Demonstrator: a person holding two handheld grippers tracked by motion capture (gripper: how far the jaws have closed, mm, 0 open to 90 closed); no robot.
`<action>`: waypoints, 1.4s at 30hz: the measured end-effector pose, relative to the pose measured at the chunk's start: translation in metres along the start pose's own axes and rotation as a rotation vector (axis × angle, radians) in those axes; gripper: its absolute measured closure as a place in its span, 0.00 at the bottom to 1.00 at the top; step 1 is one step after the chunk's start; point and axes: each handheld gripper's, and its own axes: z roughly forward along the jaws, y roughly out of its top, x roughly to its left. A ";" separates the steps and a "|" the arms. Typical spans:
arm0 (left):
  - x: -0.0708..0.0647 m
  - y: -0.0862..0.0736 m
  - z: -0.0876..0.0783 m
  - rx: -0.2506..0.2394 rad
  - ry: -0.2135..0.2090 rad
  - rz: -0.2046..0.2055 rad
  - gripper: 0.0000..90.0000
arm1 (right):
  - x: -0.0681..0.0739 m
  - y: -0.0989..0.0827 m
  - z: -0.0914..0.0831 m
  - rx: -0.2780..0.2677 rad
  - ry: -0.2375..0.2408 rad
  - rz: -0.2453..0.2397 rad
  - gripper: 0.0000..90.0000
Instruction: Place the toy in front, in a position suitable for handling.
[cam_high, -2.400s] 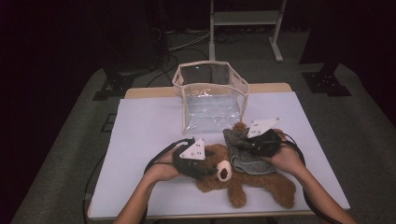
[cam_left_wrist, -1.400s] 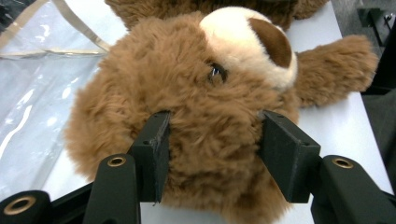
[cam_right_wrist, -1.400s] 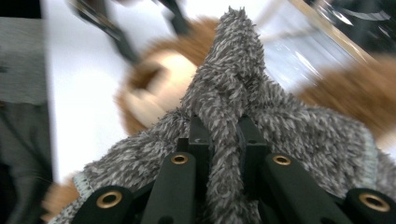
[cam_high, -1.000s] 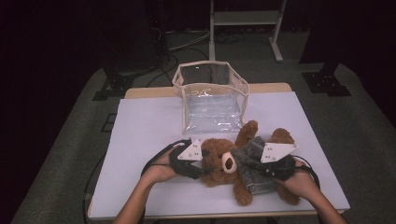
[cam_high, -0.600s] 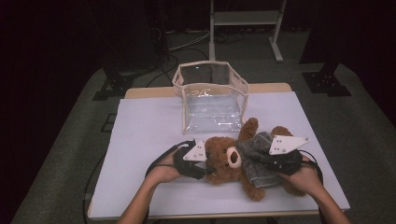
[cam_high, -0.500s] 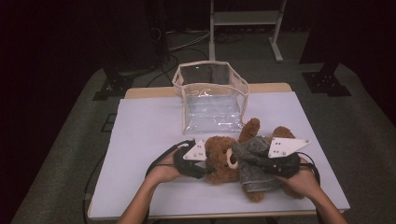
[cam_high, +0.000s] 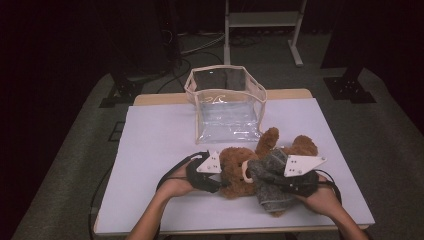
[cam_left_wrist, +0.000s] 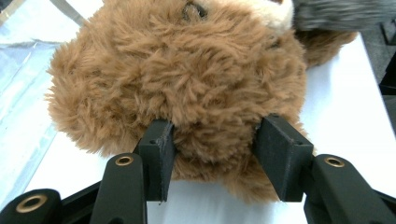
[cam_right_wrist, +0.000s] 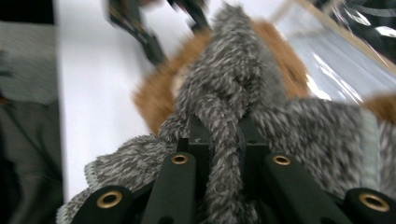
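One teddy bear (cam_high: 235, 172), one sweater (cam_high: 272, 182), one clear bag (cam_high: 226, 107).

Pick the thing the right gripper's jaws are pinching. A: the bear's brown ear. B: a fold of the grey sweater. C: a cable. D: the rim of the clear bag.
B: in the right gripper view the right gripper has its jaws closed on a ridge of the grey sweater worn by the teddy bear.

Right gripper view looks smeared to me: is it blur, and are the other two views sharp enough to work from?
Right gripper view: motion blur toward the edges, grey sweater fold between the jaws fairly readable. Left gripper view: sharp, teddy bear fur crisp. High view: dim surroundings, white table evenly lit, clear bag faintly glinting.
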 end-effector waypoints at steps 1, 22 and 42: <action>0.000 0.000 0.000 -0.003 -0.002 -0.004 0.54 | 0.003 0.004 0.001 -0.012 0.013 -0.012 0.88; -0.002 0.000 -0.001 -0.009 -0.003 0.002 0.54 | 0.034 0.033 0.024 -0.024 0.067 -0.141 0.88; 0.000 0.000 0.001 -0.033 -0.019 -0.007 0.54 | 0.038 0.032 0.045 0.033 0.047 -0.204 0.88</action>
